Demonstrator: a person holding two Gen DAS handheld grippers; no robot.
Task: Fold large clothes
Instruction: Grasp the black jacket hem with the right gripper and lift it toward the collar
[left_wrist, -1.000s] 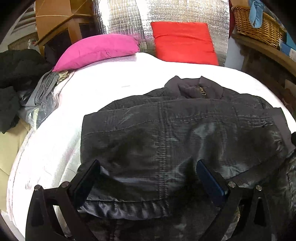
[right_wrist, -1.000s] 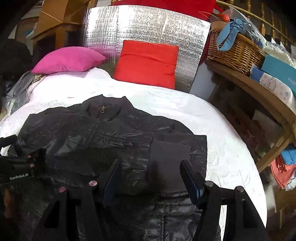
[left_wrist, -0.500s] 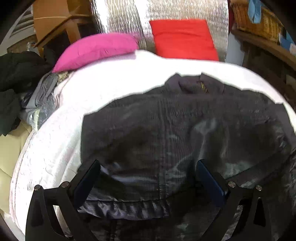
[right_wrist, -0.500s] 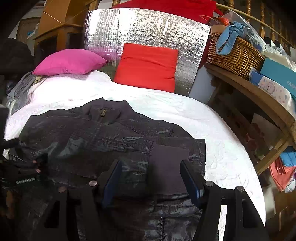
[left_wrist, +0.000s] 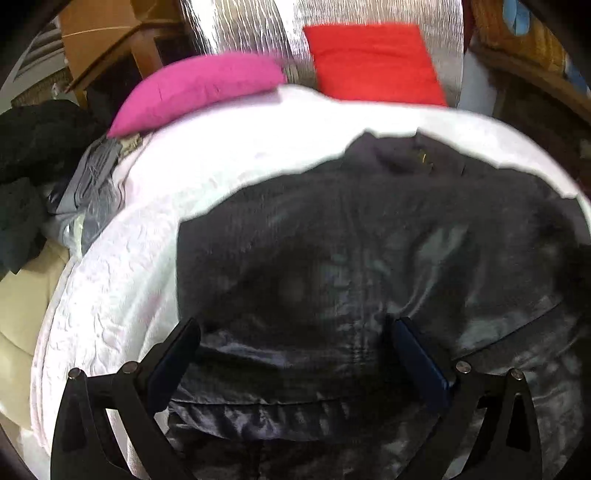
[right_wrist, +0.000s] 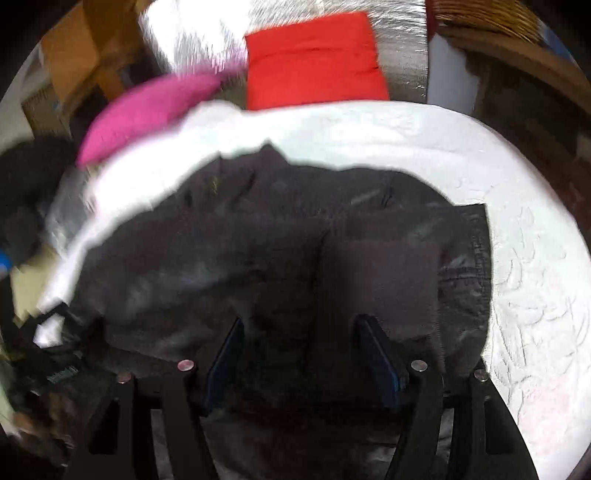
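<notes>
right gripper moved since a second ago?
Yes. In the right wrist view the red pillow sits higher and further right, so the right gripper swung left and dipped toward the jacket.

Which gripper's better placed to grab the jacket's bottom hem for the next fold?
Left, probably. The left gripper is open, straddling the jacket's hem edge; the right gripper sits over mid-fabric.

White bed (left_wrist: 258, 147), silver wall panel (left_wrist: 251, 33)

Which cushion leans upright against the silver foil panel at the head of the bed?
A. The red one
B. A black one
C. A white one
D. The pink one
A: the red cushion stands against the silver foil panel, while the pink cushion lies flat on the white bedcover beside it.
</notes>
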